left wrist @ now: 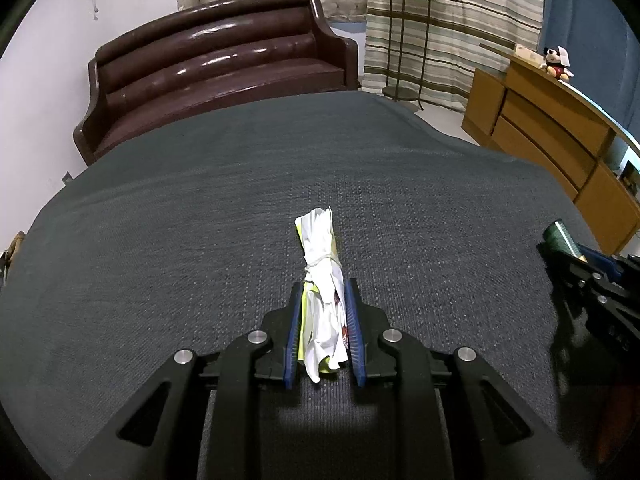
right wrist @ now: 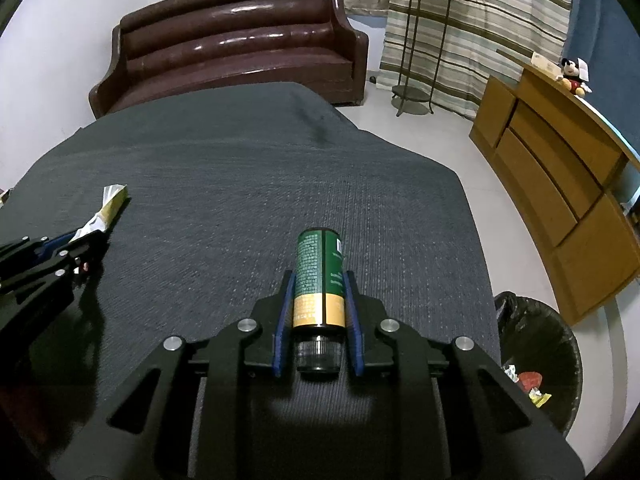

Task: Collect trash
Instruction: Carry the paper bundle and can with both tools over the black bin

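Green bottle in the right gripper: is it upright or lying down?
Lying down. The green bottle lies on its side on the grey cloth, black cap toward the camera, between the right gripper's blue pads.

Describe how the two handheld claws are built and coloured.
Both match. The left claw and right claw have matte black angular linkage arms with triangular cut-outs, round silver pivot bolts, and two flat blue ribbed pads. No cables, hands or sleeves show.

my pads (right wrist: pixel 351 312): blue
bottle (right wrist: pixel 320 276): green, tan band, black cap
paper wad (left wrist: pixel 324 300): white, yellow
cloth (left wrist: pixel 200 220): dark grey
sofa (right wrist: pixel 236 40): glossy brown
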`<state>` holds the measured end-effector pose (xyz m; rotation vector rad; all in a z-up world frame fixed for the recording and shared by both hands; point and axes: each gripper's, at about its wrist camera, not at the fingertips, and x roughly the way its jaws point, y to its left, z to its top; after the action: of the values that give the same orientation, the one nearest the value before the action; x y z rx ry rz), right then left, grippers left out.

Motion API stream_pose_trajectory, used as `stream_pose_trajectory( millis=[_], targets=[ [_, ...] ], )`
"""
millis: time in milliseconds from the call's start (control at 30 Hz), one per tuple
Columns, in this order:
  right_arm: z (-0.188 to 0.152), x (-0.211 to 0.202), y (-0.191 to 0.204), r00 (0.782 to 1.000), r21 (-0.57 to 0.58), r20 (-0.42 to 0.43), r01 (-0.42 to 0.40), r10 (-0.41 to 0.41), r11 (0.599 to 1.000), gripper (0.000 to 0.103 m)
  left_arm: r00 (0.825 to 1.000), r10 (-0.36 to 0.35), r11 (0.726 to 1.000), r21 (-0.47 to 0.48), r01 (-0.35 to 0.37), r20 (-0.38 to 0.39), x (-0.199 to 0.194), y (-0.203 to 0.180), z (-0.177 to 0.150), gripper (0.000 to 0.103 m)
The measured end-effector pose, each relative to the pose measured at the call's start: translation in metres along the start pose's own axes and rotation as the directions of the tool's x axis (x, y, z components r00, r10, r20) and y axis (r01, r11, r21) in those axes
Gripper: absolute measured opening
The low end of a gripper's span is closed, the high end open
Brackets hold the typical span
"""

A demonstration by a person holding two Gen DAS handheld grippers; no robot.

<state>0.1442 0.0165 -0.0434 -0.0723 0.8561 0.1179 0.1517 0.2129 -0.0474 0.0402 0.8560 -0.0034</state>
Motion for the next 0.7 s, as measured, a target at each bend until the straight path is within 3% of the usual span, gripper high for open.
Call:
stream_pose_trajectory(
  millis=[367,700],
  targets=[
    [-0.021,-0.038,-0.011,0.999,0.045,0.044,-0.01,0.008,0.999,0.023,0.999,-0.028,1.0,0.008,0.028,0.02,-0.022,-0.014,-0.011,0.022],
    [-0.05,-0.078,-0.065,0.993,0.131,0.09,0.063,-0.075,0.989,0.023,0.988,-0.135,0.987,0.093,0.128,0.076,-0.049,-0.075,-0.013,0.022]
  ],
)
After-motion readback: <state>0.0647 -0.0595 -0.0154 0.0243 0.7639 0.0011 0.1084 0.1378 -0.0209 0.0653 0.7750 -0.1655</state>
